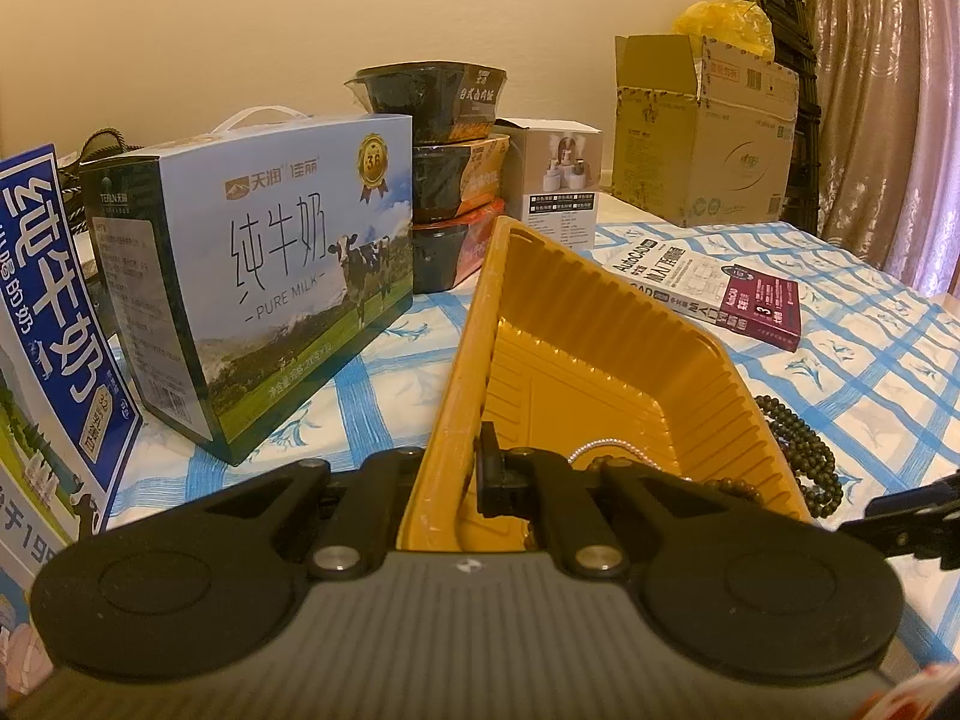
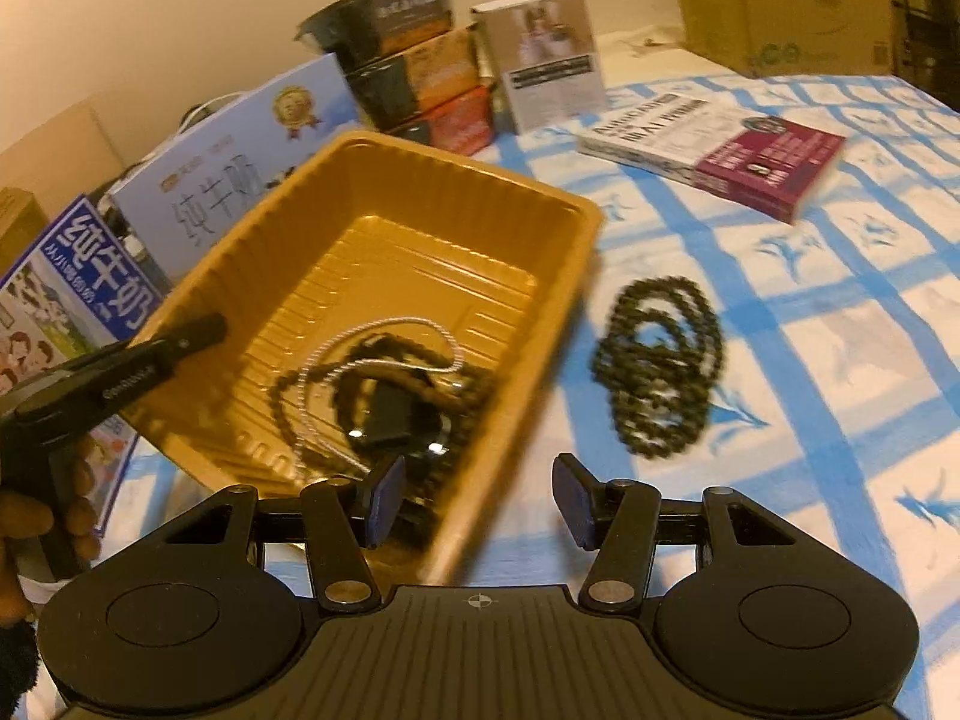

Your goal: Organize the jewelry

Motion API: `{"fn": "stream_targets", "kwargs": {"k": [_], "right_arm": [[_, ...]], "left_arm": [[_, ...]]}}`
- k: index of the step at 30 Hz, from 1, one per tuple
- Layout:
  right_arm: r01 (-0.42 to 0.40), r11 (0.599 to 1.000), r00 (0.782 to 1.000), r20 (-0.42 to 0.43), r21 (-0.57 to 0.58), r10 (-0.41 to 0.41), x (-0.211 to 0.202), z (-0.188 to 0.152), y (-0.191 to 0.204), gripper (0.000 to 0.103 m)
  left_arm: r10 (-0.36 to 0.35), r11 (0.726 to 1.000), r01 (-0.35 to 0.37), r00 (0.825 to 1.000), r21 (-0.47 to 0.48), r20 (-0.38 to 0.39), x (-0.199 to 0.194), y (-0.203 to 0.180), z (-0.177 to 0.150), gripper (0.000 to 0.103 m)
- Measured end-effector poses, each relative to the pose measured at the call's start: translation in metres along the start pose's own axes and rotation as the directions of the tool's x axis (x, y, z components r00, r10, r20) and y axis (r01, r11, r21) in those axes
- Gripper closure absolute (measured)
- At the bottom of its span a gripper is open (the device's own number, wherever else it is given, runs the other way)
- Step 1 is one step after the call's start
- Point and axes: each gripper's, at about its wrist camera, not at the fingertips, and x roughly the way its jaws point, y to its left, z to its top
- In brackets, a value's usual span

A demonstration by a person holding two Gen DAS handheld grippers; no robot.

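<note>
A golden plastic tray was seen tilted on the checked cloth of the bench, its near left wall pinched by the left gripper, whose jaws were clenched on that wall. In the right wrist view that same gripper was shown from the side, reaching in at the tray's left rim, with a hand wrapped round its handle.

Only the right wrist view looked down into the tray: a thin silver chain and a dark bead string were lying tangled on the tray floor. In the left wrist view just a short run of the chain and a few beads could be made out beside the finger.

The right gripper was held over the tray's near right corner, its jaws released, with nothing between the blue pads.

A second coil of dark beads was lying on the cloth just right of the tray, apart from it. A book was seen farther back, and milk cartons along the left edge.
</note>
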Motion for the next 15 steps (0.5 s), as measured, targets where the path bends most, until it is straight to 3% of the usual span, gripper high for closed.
{"fn": "stream_targets", "kwargs": {"k": [15], "right_arm": [[0.14,0.99,0.99,-0.002,0.031,-0.14,0.001,-0.007,-0.053,0.048]], "left_arm": [[0.002,1.0,-0.002,1.0,0.004,-0.003,0.001,0.001,-0.001,0.098]]}}
